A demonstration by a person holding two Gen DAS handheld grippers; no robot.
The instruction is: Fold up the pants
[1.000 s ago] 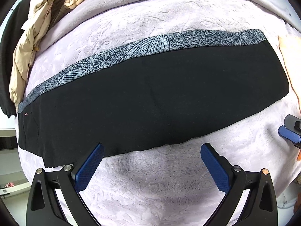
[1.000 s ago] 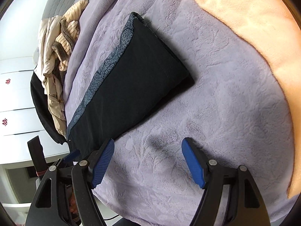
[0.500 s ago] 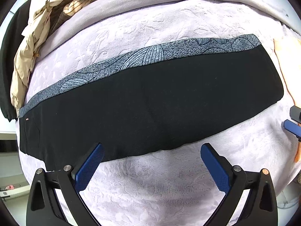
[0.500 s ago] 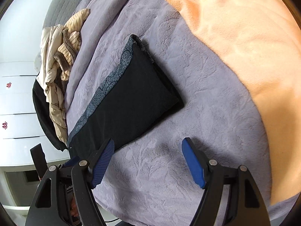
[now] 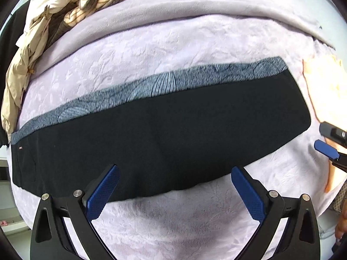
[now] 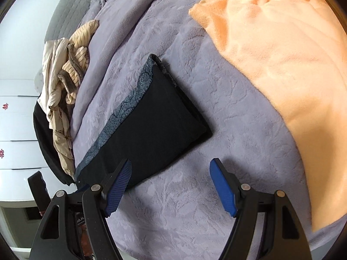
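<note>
The black pants (image 5: 164, 134) lie flat on the lilac bed cover, folded lengthwise into one long strip with a grey patterned band (image 5: 151, 86) along the far edge. My left gripper (image 5: 173, 186) is open and empty, hovering over the near edge of the pants' middle. My right gripper (image 6: 171, 184) is open and empty above the cover, just off the near corner of the pants (image 6: 147, 134) at their right end. Its blue tip also shows in the left wrist view (image 5: 326, 149).
A heap of beige and striped clothes (image 6: 65, 82) lies at the bed's far left, also in the left wrist view (image 5: 54, 21). An orange blanket (image 6: 282, 65) covers the bed's right side. White drawers (image 6: 15, 130) stand beyond the bed.
Both grippers have drawn back and up from the pants, so the pants sit farther off in both views. More orange blanket shows on the right. Both stay open.
</note>
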